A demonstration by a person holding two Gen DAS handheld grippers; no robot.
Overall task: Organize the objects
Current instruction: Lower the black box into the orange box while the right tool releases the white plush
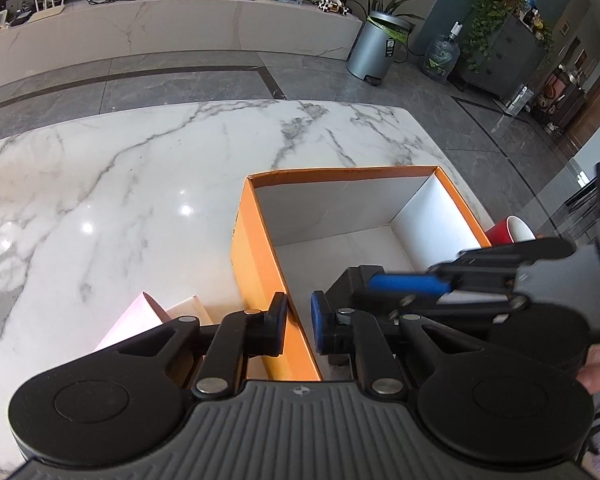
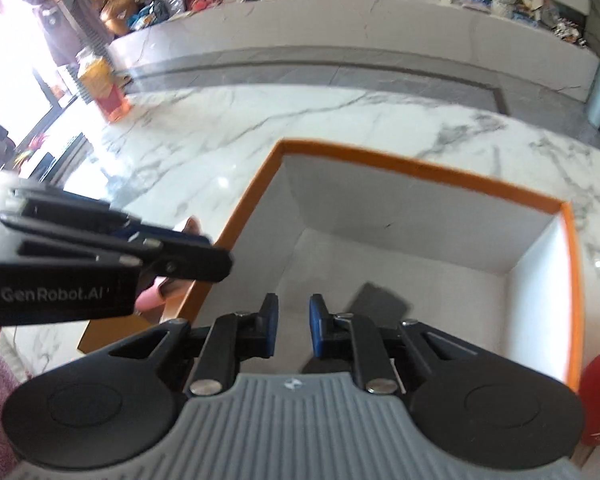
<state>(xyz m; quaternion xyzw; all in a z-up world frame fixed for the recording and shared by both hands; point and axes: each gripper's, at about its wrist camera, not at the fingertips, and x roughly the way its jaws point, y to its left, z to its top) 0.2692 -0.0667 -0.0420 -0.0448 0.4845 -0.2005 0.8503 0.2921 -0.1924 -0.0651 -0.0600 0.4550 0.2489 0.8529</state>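
The surface (image 1: 120, 184) is glossy white marble with grey veins. The orange box (image 1: 256, 264) looks like matt cardboard, white inside. The tongs (image 1: 299, 328) are matt black plastic with blue pads (image 1: 320, 326).

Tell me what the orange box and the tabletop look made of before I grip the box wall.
Orange box: likely rigid cardboard, matte orange outside, white paper lining; thin walls with a scuffed rim. Tabletop: marble or marble-look slab, white with grey veins, polished, since it mirrors ceiling lights.
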